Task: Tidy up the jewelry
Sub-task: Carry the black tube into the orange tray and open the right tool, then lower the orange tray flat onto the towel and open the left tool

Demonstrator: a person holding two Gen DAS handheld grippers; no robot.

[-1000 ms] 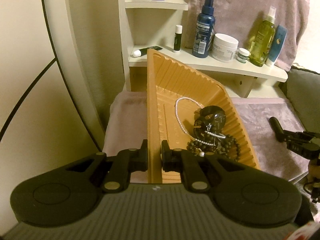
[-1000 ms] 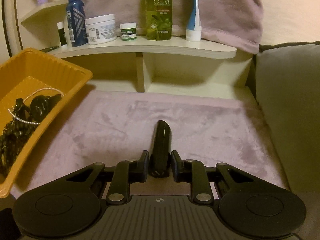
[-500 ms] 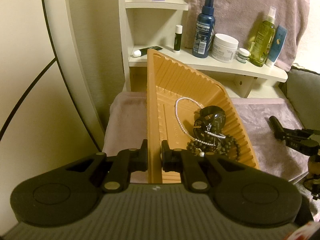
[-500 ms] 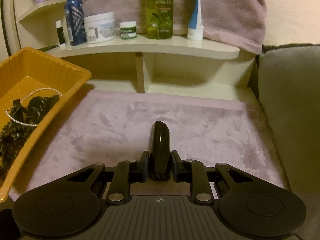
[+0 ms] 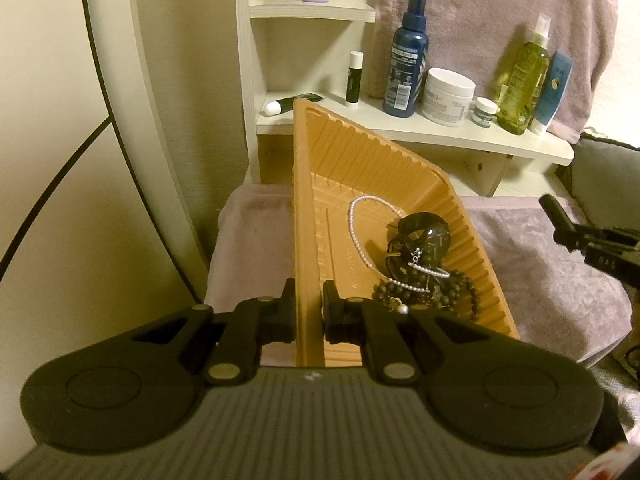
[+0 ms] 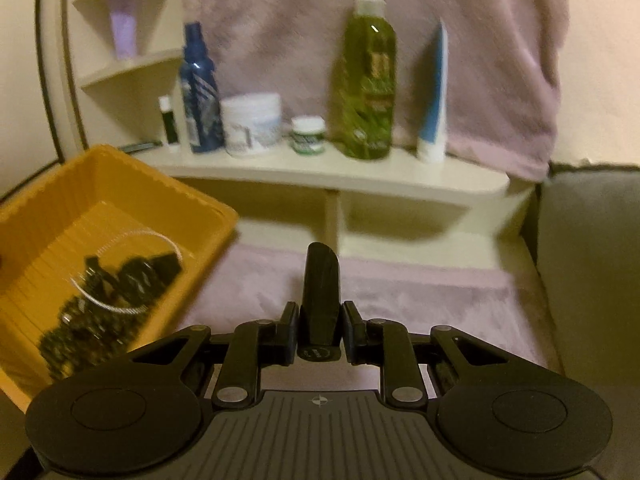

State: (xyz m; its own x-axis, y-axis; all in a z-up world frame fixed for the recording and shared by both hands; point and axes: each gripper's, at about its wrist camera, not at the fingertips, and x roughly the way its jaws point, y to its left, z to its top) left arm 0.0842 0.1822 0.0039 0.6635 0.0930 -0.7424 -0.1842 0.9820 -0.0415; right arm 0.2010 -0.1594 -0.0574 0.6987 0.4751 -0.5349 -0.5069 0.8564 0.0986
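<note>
My left gripper (image 5: 308, 312) is shut on the near rim of an orange ribbed tray (image 5: 360, 168), which is tilted up on its left side. Inside it lie a white pearl necklace (image 5: 356, 236), a black hair claw (image 5: 424, 236) and dark bead bracelets (image 5: 428, 292). My right gripper (image 6: 320, 328) is shut on a black oblong hair clip (image 6: 320, 284), held above the pink mat. That gripper and clip show at the right edge of the left wrist view (image 5: 588, 236). The tray (image 6: 132, 184) is at the left of the right wrist view.
A pink plush mat (image 6: 420, 300) covers the surface. Behind it a cream shelf (image 5: 440, 132) holds a blue spray bottle (image 5: 406, 68), a white jar (image 5: 448, 96), a green oil bottle (image 6: 366, 92) and a blue tube (image 6: 434, 100). A grey cushion (image 6: 592, 264) is at the right.
My right gripper has lifted and tilted up with the clip; the shelf now fills more of its view, blurred. The left gripper and tray have stayed put.
</note>
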